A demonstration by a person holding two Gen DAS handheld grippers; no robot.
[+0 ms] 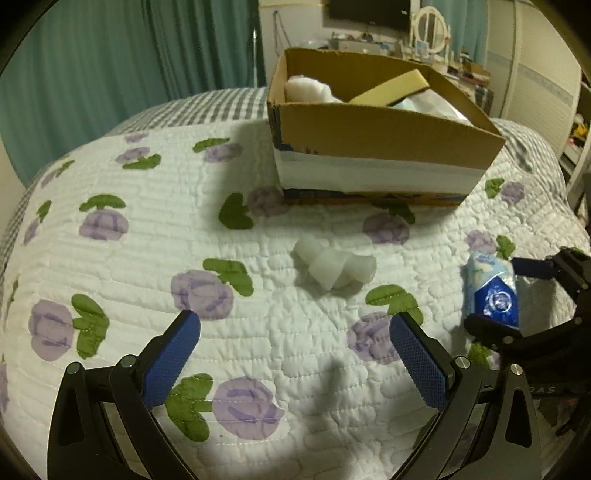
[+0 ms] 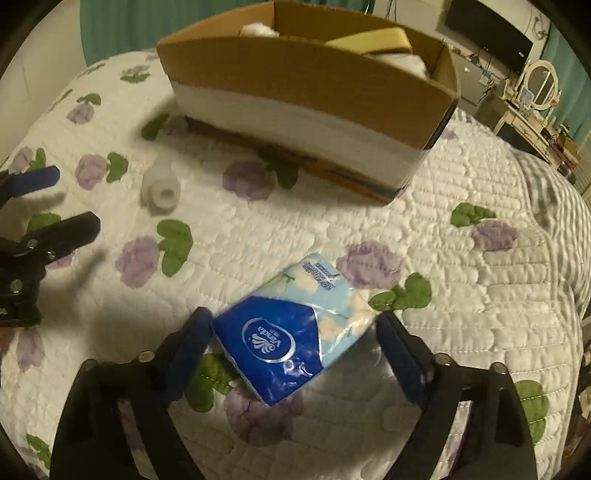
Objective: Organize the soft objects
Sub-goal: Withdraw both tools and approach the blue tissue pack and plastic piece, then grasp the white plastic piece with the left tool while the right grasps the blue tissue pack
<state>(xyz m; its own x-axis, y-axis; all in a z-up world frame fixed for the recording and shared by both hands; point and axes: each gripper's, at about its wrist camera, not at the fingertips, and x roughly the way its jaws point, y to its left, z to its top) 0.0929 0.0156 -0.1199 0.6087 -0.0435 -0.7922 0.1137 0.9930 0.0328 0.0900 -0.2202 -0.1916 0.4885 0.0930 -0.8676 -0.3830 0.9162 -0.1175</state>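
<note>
A blue and light-blue tissue pack point(image 2: 295, 328) sits between my right gripper's point(image 2: 295, 325) fingers, which press its two ends; it looks lifted slightly off the quilt. In the left wrist view the pack point(image 1: 493, 288) and right gripper point(image 1: 509, 295) show at the right. A white foam piece point(image 1: 334, 267) lies on the quilt ahead of my open, empty left gripper point(image 1: 295, 332); it also shows in the right wrist view point(image 2: 160, 184). A cardboard box point(image 1: 373, 129) behind holds a yellow sponge point(image 1: 391, 86) and white soft items point(image 1: 306, 88).
The white quilt point(image 1: 184, 240) with purple flowers covers the bed. The box point(image 2: 306, 77) stands at the far side. Teal curtains point(image 1: 110, 66) hang behind; a dresser with a mirror point(image 1: 430, 26) stands at the far right.
</note>
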